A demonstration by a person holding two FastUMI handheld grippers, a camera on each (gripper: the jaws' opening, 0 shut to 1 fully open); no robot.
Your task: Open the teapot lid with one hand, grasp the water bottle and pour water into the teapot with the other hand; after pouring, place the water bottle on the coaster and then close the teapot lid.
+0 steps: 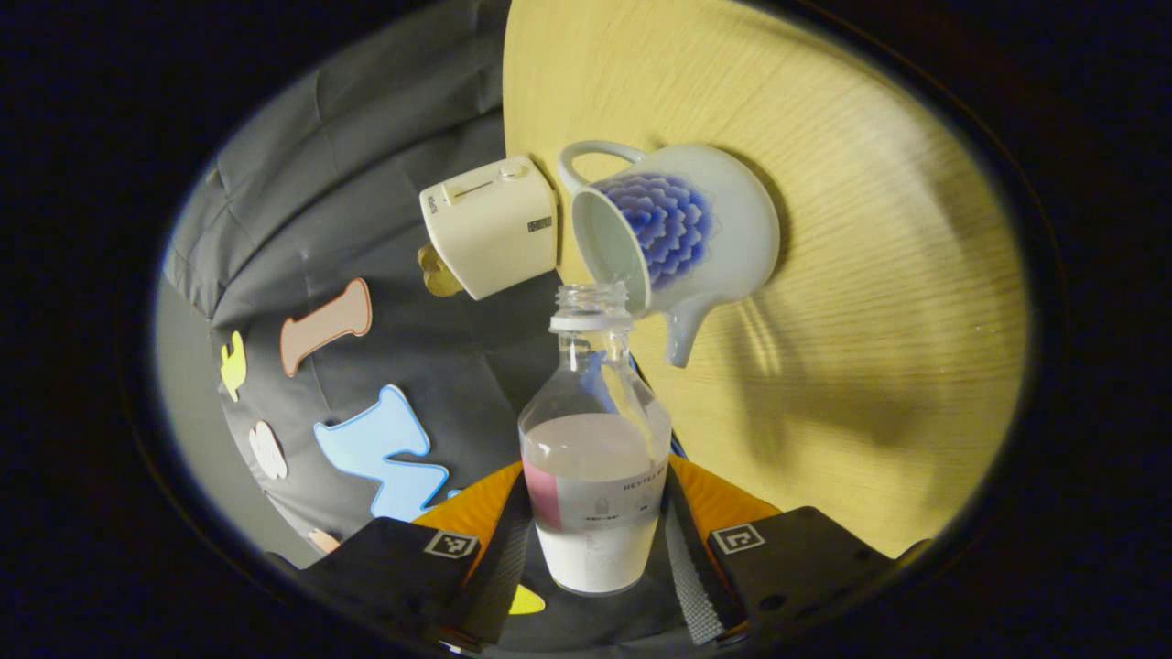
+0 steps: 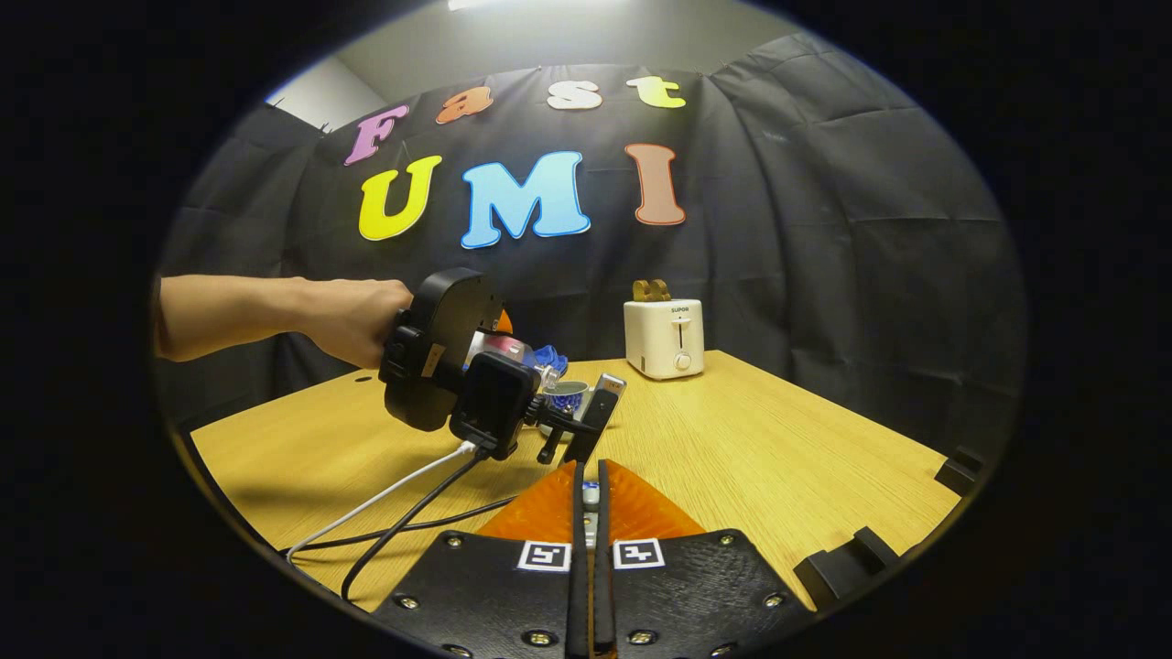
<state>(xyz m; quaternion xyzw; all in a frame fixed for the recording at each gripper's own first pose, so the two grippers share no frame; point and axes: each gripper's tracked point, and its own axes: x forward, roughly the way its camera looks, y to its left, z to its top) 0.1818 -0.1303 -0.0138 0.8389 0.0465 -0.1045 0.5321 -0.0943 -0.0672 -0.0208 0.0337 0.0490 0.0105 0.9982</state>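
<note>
In the left gripper view my left gripper is shut on a clear water bottle, partly full and uncapped. The bottle's mouth lies right at the open rim of a white teapot with a blue flower pattern, which stands lidless on the wooden table. In the right gripper view a hand holds that left gripper tipped over the teapot, with the bottle lying nearly level. My right gripper hangs above the table, its fingers almost together on a small pale piece, apparently the teapot lid, mostly hidden.
A cream toaster stands at the table's far edge, just behind the teapot; it appears as the toaster beside the teapot's handle. Cables trail from the left gripper across the table. Black blocks sit along the table's right edge.
</note>
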